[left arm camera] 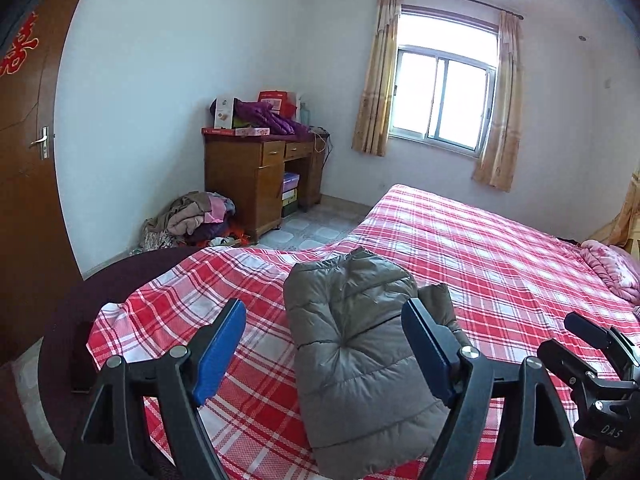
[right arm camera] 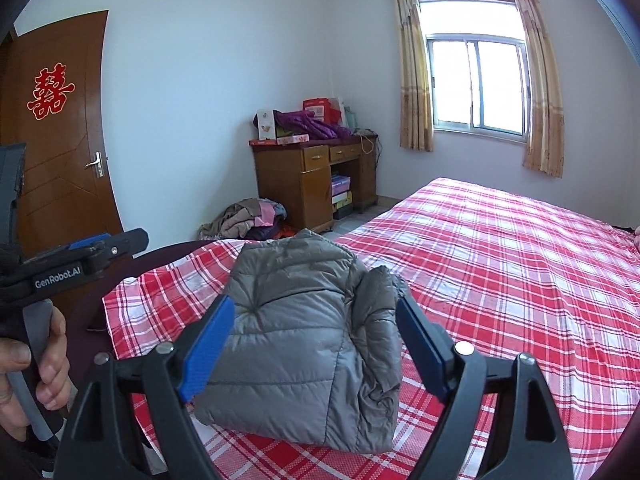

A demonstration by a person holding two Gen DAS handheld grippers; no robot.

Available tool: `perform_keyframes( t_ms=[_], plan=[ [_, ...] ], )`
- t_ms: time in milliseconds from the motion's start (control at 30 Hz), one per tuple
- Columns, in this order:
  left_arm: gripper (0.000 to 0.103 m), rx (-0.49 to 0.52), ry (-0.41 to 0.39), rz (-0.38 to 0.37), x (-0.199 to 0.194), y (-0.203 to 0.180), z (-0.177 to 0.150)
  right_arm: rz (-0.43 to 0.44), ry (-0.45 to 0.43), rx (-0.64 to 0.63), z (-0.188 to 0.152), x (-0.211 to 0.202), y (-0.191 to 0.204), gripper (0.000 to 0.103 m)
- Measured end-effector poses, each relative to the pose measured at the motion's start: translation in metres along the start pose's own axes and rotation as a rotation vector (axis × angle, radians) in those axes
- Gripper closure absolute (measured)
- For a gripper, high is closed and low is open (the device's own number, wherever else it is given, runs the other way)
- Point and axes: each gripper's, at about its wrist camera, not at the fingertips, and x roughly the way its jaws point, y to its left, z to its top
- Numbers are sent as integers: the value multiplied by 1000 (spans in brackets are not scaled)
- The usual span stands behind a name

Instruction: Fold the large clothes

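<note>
A grey puffer jacket [left arm camera: 360,352] lies folded into a compact bundle on the red plaid bed sheet [left arm camera: 500,264]. It also shows in the right wrist view [right arm camera: 304,344]. My left gripper [left arm camera: 324,320] is open and empty, held above the jacket, its blue pads apart on either side. My right gripper [right arm camera: 316,316] is open and empty, also just above the jacket. The right gripper's body shows at the right edge of the left wrist view [left arm camera: 596,364]. The left gripper, held in a hand, shows at the left of the right wrist view [right arm camera: 80,256].
A wooden desk [left arm camera: 260,176] piled with boxes and purple cloth stands by the far wall. A heap of clothes [left arm camera: 192,220] lies on the floor beside it. A brown door [right arm camera: 60,140] is at left. A pink quilt [left arm camera: 612,268] lies at the bed's far right.
</note>
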Motion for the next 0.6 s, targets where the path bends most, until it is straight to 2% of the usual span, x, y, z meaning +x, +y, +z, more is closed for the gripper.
perform_keyframes(
  t_ms=[600],
  plan=[
    [22,9,7,0,2,-3,-3,6,-2,19,-4,-2,-3,18]
  ],
)
